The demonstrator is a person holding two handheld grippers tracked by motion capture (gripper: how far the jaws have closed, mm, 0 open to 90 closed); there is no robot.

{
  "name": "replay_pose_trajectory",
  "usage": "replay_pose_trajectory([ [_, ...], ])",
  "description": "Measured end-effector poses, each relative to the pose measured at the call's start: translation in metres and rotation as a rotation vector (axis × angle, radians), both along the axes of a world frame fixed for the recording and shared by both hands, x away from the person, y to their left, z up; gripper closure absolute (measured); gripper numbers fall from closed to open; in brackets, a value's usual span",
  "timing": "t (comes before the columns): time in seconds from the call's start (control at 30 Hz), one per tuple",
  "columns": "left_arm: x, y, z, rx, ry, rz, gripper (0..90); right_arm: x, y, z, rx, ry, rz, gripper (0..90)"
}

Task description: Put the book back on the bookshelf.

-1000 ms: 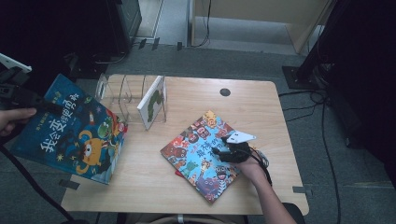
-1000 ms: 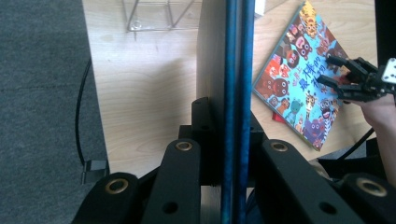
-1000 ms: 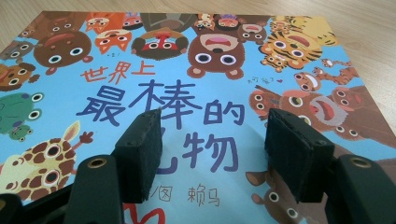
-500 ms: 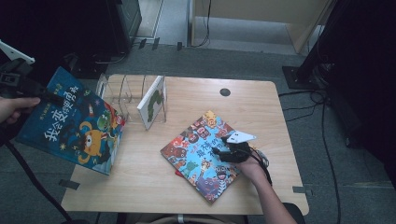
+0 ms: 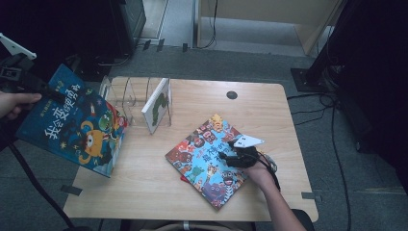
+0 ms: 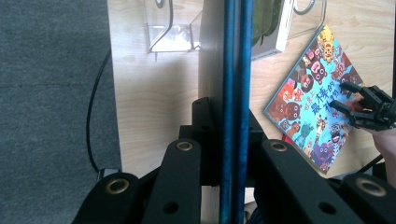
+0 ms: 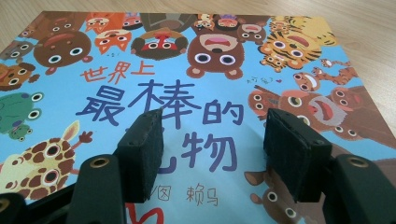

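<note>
Wooden table point(image 5: 159, 192) on grey carpet point(image 5: 346, 120); dark room.

1. We see a dark blue book point(image 5: 72, 122) with a cartoon monster cover, lifted, tilted, overhanging the table's left edge.
2. We see a light blue animal book point(image 5: 204, 161) lying flat, skewed, face up.

books — 3 point(image 5: 72, 125) point(image 5: 209, 161) point(image 5: 158, 103) | clear rack — 1 point(image 5: 126, 96) | table — 1 point(image 5: 269, 110)
</note>
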State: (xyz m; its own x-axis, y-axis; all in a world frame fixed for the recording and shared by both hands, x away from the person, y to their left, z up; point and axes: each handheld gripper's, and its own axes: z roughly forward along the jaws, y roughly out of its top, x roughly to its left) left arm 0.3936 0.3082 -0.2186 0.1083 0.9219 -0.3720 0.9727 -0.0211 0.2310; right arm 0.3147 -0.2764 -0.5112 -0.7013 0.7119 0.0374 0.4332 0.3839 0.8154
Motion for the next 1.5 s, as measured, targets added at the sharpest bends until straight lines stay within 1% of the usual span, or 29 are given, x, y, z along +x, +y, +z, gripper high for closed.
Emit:
replay_pose_trajectory([
  [0.03,0.0,0.001,0.002,0.002,-0.001,-0.005,83.4,0.0,0.0,0.0,0.0,0.0,0.0,38.4],
  [0.13,-0.001,0.002,0.006,-0.003,-0.013,0.001,83.4,0.0,0.0,0.0,-0.001,-0.002,0.0,38.6],
  [0.23,0.0,0.001,0.009,0.001,-0.016,0.009,83.4,0.0,0.0,0.0,-0.001,-0.002,0.0,38.7],
  [0.37,0.005,0.0,0.012,0.023,-0.014,0.014,83.4,0.0,0.0,0.0,-0.001,-0.002,-0.001,38.7],
  [0.43,0.009,0.0,0.012,0.025,-0.015,0.015,83.4,0.0,0.0,0.0,0.001,0.0,-0.001,38.9],
  [0.6,0.019,0.002,0.009,0.007,-0.02,0.025,83.4,0.0,0.0,0.0,0.001,-0.001,-0.001,39.3],
  [0.8,0.029,0.0,0.007,0.009,-0.017,0.025,83.4,0.001,-0.001,0.0,0.001,-0.005,-0.003,39.5],
  [0.83,0.029,0.0,0.007,0.009,-0.017,0.025,83.3,0.001,-0.001,0.0,0.005,-0.004,-0.003,39.5],
  [0.87,0.033,-0.001,0.006,0.006,-0.018,0.024,83.3,0.001,-0.001,0.0,0.006,-0.001,-0.001,39.5],
  [1.03,0.044,-0.003,0.003,-0.004,-0.019,0.031,83.4,0.001,-0.001,0.0,0.008,0.001,-0.001,39.7],
  [1.2,0.056,-0.002,-0.002,-0.009,-0.022,0.038,83.3,0.001,-0.001,0.0,0.006,-0.004,-0.004,39.9],
  [1.33,0.064,0.002,-0.004,-0.023,-0.026,0.036,83.3,0.001,0.0,0.0,0.0,-0.004,-0.005,40.4],
  [1.37,0.065,0.002,-0.005,-0.03,-0.029,0.048,83.3,0.0,0.0,0.0,0.001,-0.002,-0.007,40.5],
  [1.5,0.073,0.006,-0.008,-0.027,-0.024,0.048,83.3,0.0,0.001,0.0,-0.005,-0.004,-0.011,40.5],
])
